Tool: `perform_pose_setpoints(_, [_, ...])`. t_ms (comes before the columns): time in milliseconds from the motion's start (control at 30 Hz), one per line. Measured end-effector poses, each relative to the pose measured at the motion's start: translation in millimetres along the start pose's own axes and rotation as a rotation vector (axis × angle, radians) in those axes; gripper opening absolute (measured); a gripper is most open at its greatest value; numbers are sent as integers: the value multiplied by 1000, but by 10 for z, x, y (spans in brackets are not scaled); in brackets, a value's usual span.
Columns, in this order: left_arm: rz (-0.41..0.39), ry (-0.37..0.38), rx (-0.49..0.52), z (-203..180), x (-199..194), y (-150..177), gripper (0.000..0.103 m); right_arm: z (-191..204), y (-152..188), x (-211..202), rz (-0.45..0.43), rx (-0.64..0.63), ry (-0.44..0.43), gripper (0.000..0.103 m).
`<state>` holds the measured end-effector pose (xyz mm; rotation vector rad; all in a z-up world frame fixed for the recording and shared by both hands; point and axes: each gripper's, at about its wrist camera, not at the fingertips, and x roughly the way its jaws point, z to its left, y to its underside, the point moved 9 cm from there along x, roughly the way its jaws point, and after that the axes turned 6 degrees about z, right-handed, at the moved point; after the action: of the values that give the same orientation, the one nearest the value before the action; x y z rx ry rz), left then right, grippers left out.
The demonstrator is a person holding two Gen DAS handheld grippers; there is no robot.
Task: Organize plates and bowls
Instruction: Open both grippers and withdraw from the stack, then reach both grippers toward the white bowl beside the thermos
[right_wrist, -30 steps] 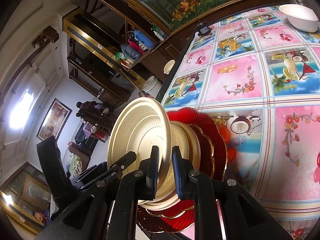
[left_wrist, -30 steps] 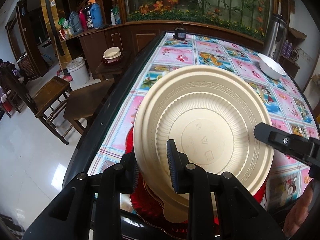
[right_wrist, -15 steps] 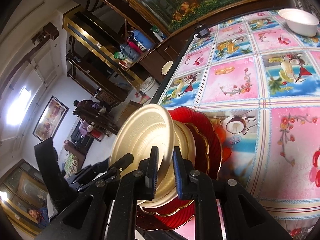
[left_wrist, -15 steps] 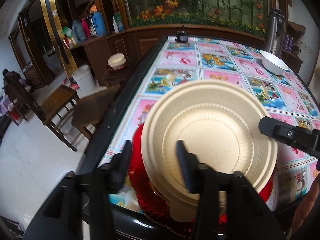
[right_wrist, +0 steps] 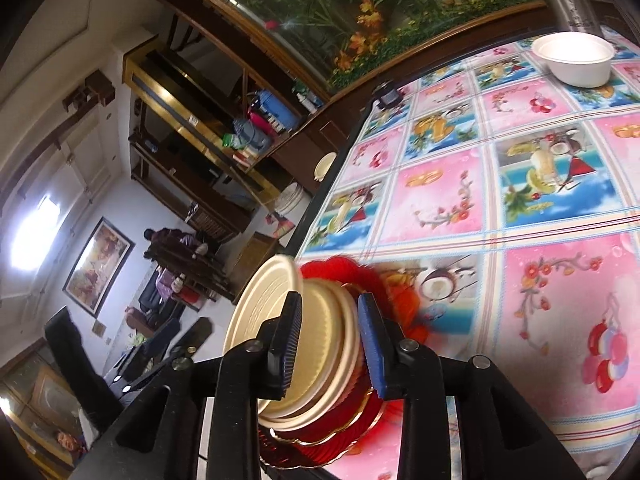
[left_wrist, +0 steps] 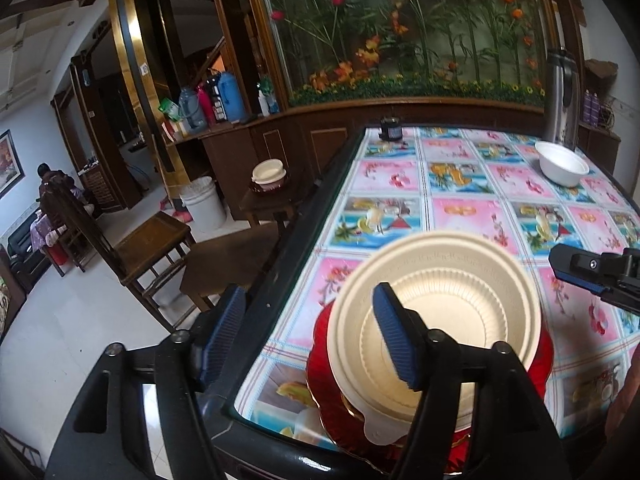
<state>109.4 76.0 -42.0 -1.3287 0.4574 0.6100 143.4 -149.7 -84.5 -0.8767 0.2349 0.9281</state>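
Now released since a second ago: cream plate point(left_wrist: 448, 312), then pinched at its rim by both grippers, lying flat on stack. Left gripper point(left_wrist: 308, 340) opening wide, left finger off table edge, right finger over plate, nothing pressed. Right gripper point(right_wrist: 330, 340) opening, plate rim between pads, seemingly untouched. Below: more cream plates, red plates point(right_wrist: 352, 432), at near corner of table point(right_wrist: 520, 200). Far off: white bowl point(left_wrist: 564, 164).

I see lots of open table point(left_wrist: 472, 216) past the pile of plates point(left_wrist: 436, 320) near the edge, with only a white bowl point(left_wrist: 562, 164) far back.
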Motion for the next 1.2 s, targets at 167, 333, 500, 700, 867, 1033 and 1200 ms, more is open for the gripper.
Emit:
perform_pose_setpoints(167, [-30, -3, -2, -40, -93, -119, 73, -225, -108, -114, -39, 33, 25, 33])
perform_pose_setpoints(333, [-39, 9, 4, -163, -156, -215, 76, -535, -287, -301, -105, 46, 83, 35])
perform_pose_setpoints(500, [-44, 35, 25, -392, -223, -325, 80, -954, -565, -609, -204, 28, 184, 39])
perform_pose_setpoints(700, [-60, 90, 74, -877, -329, -508, 82, -1560, -849, -971, -303, -12, 305, 54])
perform_pose_setpoints(867, [-72, 186, 100, -1435, -456, -670, 83, -2083, -985, -1153, -307, 107, 307, 60])
perform_pose_setpoints(1033, [-89, 271, 112, -1958, -551, -826, 84, -2290, -1129, -1362, -340, 105, 330, 69])
perform_pose_setpoints(1200, [-82, 320, 132, -2425, -564, -939, 84, -2559, -1245, -1595, -373, 162, 314, 70])
